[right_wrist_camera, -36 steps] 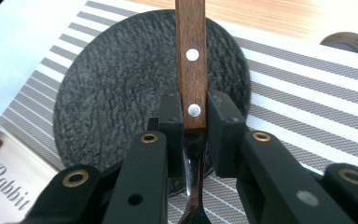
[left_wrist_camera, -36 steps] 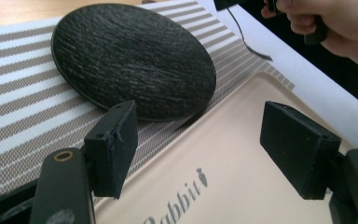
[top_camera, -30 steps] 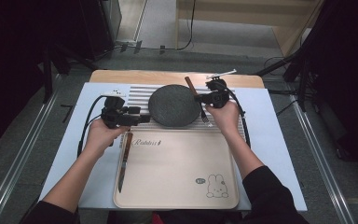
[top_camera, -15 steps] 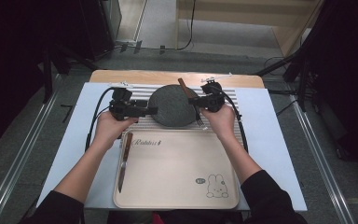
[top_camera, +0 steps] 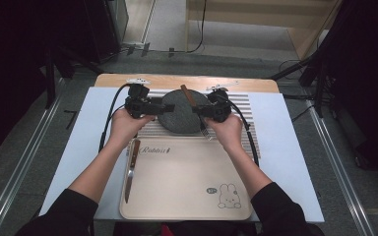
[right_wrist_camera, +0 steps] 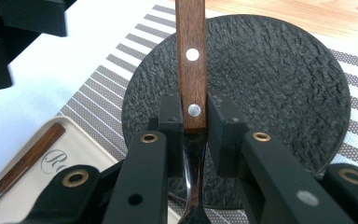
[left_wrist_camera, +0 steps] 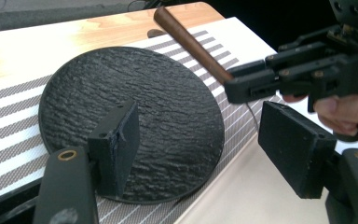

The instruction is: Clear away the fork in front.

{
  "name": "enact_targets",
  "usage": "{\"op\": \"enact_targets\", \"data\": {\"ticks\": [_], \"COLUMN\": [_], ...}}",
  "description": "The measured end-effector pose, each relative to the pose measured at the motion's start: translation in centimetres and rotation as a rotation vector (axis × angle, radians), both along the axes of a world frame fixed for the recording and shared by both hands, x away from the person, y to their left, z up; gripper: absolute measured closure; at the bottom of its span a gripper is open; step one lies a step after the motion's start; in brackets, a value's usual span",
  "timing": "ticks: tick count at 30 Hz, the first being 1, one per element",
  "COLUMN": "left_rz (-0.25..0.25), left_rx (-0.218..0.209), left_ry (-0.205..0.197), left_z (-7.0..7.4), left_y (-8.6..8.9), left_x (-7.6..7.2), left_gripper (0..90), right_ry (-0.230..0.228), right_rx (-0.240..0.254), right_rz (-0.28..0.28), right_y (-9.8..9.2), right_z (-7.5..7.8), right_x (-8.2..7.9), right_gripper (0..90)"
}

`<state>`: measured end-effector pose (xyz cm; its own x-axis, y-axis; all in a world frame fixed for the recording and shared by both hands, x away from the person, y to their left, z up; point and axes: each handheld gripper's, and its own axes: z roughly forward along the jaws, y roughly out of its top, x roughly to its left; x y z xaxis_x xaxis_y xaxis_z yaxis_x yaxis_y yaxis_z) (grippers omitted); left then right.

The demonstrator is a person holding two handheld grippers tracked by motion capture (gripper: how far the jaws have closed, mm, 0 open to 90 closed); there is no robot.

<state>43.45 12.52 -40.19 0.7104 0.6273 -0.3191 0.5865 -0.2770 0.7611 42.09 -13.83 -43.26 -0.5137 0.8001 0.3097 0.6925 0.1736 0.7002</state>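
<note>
A round dark slate plate (top_camera: pixel 177 120) lies on a striped placemat (top_camera: pixel 243 115). My right gripper (top_camera: pixel 203 112) is shut on a wood-handled utensil (top_camera: pixel 187 95) at the plate's right side. In the right gripper view the pads (right_wrist_camera: pixel 170 123) clamp the handle (right_wrist_camera: pixel 192 70), which points away over the plate (right_wrist_camera: pixel 279 79); its metal neck runs down between the jaws. My left gripper (top_camera: pixel 156 106) stands open at the plate's left edge. In the left gripper view one pad (left_wrist_camera: pixel 119 142) hangs over the plate (left_wrist_camera: pixel 158 93), with nothing held between the jaws of the gripper (left_wrist_camera: pixel 205 149).
A beige tray (top_camera: pixel 187 196) with a rabbit print sits in front of the placemat. A wood-handled knife (top_camera: pixel 131 169) lies along the tray's left side. White mat covers the table; a bare wooden strip (top_camera: pixel 167 81) runs behind. Cables trail from both grippers.
Both grippers have closed in on the plate. The left one moved away from the person and to the right, up to the plate's edge. The right one carried the utensil slightly left.
</note>
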Motion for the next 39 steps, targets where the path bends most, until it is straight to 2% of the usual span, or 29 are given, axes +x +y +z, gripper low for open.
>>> {"op": "enact_targets", "data": {"ticks": [8, 18, 21, 23, 24, 27, 30, 34, 39], "left_rz": [0.029, 0.057, 0.069, 0.075, 0.081, 0.092, 0.104, 0.109, 0.114], "left_rx": [0.011, 0.004, 0.014, -0.002, 0.006, 0.005, -0.001, -0.034, -0.041], "left_ry": [0.021, 0.013, 0.024, 0.027, 0.026, 0.016, 0.022, 0.047, 0.054], "left_z": [-0.2, 0.0, 0.0, -0.1, -0.1, -0.1, 0.0, 0.0, 0.0], "left_y": [-1.3, -2.1, -2.4, -2.6, -2.7, -3.0, -3.0, -2.9, -3.0], "left_x": [1.0, 1.8, 2.1, 2.1, 2.1, 2.1, 2.2, 2.4, 2.4], "left_gripper": [28.7, 29.1, 31.6, 31.6, 31.6, 34.0, 35.9, 41.0, 47.3], "right_ry": [-0.016, -0.041, -0.047, -0.049, -0.054, -0.052, -0.062, -0.063, -0.069], "right_rx": [0.016, 0.034, 0.042, 0.049, 0.05, 0.059, 0.066, 0.077, 0.083], "right_rz": [0.018, 0.042, 0.048, 0.049, 0.055, 0.059, 0.064, 0.067, 0.074], "right_y": [0.8, 1.5, 1.7, 1.9, 1.9, 2.1, 2.1, 2.1, 2.5], "right_z": [0.0, 0.1, 0.1, 0.1, 0.1, 0.2, 0.3, 0.4, 0.4], "right_x": [-0.4, -0.9, -1.0, -1.0, -1.0, -1.1, -1.2, -1.3, -1.3], "right_gripper": [75.8, 75.8, 75.8, 75.8, 75.8, 75.8, 75.8, 75.8, 75.8]}}
